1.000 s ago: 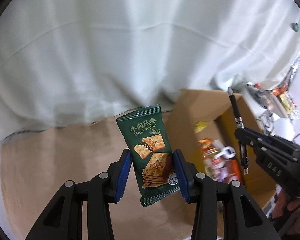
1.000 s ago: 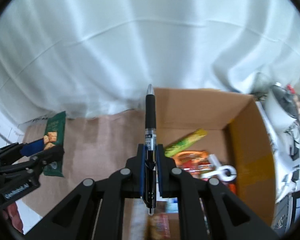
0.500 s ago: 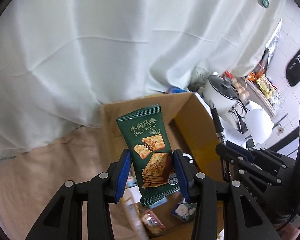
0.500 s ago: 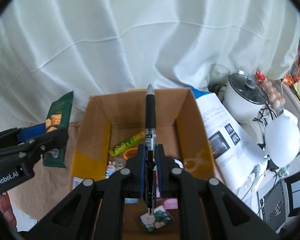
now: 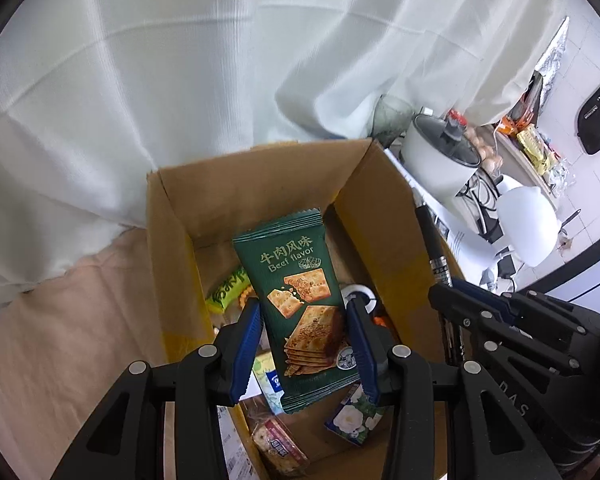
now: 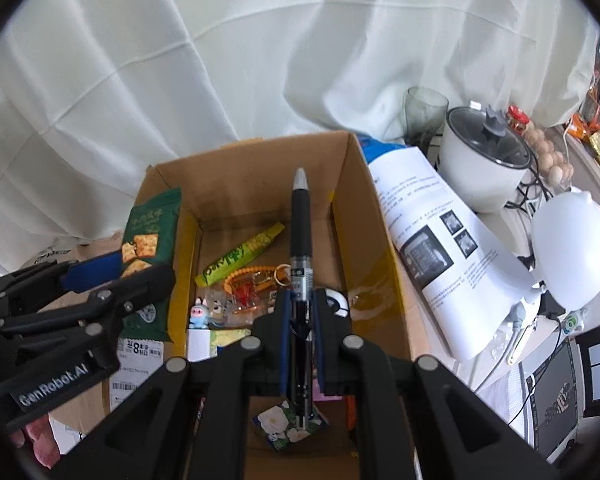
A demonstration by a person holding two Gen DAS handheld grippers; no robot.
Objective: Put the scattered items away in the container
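Observation:
My left gripper (image 5: pixel 302 320) is shut on a green beef-flavour cracker packet (image 5: pixel 300 300), which hangs over the open cardboard box (image 5: pixel 172 248). In the right wrist view that packet (image 6: pixel 148 248) sits above the box's left wall (image 6: pixel 180 264). My right gripper (image 6: pixel 300 312) is shut on a black pen (image 6: pixel 301 240) that points forward over the box's inside. From the left wrist camera the pen (image 5: pixel 430 244) and right gripper (image 5: pixel 452 300) are above the box's right wall. Inside lie a lime-green snack bar (image 6: pixel 240 256), an orange keychain (image 6: pixel 256 276), a floral packet (image 6: pixel 288 426) and small toys.
A printed paper sheet (image 6: pixel 432 240) leans at the box's right side. Beyond it stand a white rice cooker (image 6: pixel 486 160), a glass (image 6: pixel 424 108), eggs and a white kettle (image 6: pixel 572 248). White cloth (image 6: pixel 220 60) drapes behind the box. A tan surface (image 5: pixel 60 340) lies left of it.
Both grippers have swung across from the tan surface to over the box, each keeping its item. The box's inside now fills the middle of both views.

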